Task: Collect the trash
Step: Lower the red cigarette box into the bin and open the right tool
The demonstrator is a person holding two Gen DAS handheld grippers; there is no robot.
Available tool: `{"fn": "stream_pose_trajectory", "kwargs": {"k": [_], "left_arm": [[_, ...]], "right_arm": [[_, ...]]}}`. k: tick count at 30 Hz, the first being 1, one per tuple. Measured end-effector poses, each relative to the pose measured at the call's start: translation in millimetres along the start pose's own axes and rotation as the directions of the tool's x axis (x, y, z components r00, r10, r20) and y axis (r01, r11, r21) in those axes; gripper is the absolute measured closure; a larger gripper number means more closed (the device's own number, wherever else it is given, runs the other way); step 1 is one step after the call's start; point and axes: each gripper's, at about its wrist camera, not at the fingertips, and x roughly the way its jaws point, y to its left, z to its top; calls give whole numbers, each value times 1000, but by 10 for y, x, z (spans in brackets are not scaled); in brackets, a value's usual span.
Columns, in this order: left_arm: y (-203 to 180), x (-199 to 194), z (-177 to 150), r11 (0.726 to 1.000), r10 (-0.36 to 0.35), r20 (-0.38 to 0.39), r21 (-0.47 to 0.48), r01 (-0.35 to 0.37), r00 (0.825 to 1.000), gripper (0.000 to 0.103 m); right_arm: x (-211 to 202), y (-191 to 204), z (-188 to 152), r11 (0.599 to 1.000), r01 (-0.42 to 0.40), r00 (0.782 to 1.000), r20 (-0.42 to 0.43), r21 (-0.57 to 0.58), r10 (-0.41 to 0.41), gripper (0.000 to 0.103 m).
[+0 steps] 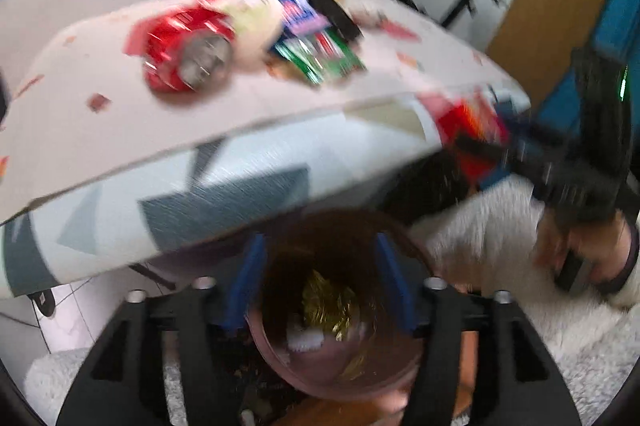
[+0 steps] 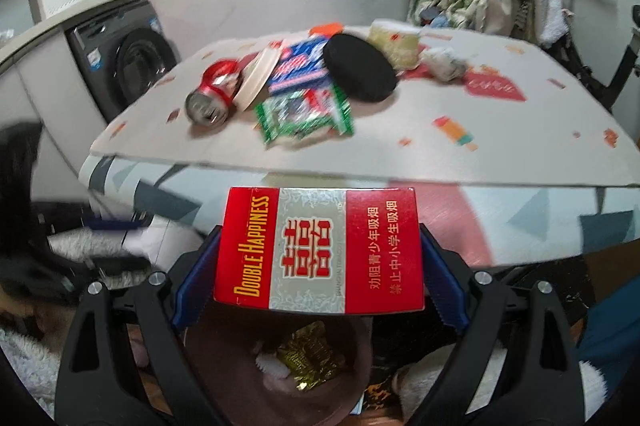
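Pack (image 2: 318,250): clamped across its short sides by right gripper (image 2: 320,258), long axis crosswise between the fingers.
Bin (image 2: 276,370): directly below pack, mouth up, foil inside.
Left gripper (image 1: 320,282): bin rim appears gripped between its fingers.
Release: judged a straight drop.
Table (image 2: 520,154): can (image 2: 214,92) and wrappers left, beyond the bin.

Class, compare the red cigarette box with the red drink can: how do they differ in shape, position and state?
The red cigarette box is flat-sided and rectangular; the red drink can is cylindrical. The box is gripped in the right claw above the brown bin; the can lies on its side on the table. The box looks intact; the can looks dented. Both are mostly red.
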Motion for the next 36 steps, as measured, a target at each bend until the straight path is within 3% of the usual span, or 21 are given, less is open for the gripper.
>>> {"fn": "stream_pose_trajectory", "kwargs": {"k": [5, 10, 32, 36], "left_arm": [[168, -273, 9, 992, 92, 149, -101, -77, 985, 24], [306, -445, 11, 984, 89, 227, -173, -50, 970, 22], [295, -318, -7, 977, 148, 197, -179, -112, 969, 20], [301, -306, -4, 977, 148, 194, -181, -113, 970, 19]], "right_arm": [[221, 301, -142, 992, -11, 997, -78, -129, 1, 14], [357, 511, -234, 973, -21, 993, -114, -228, -5, 14], [499, 525, -300, 970, -20, 986, -165, -244, -21, 13], [491, 505, -296, 972, -10, 987, -158, -234, -28, 6]]}}
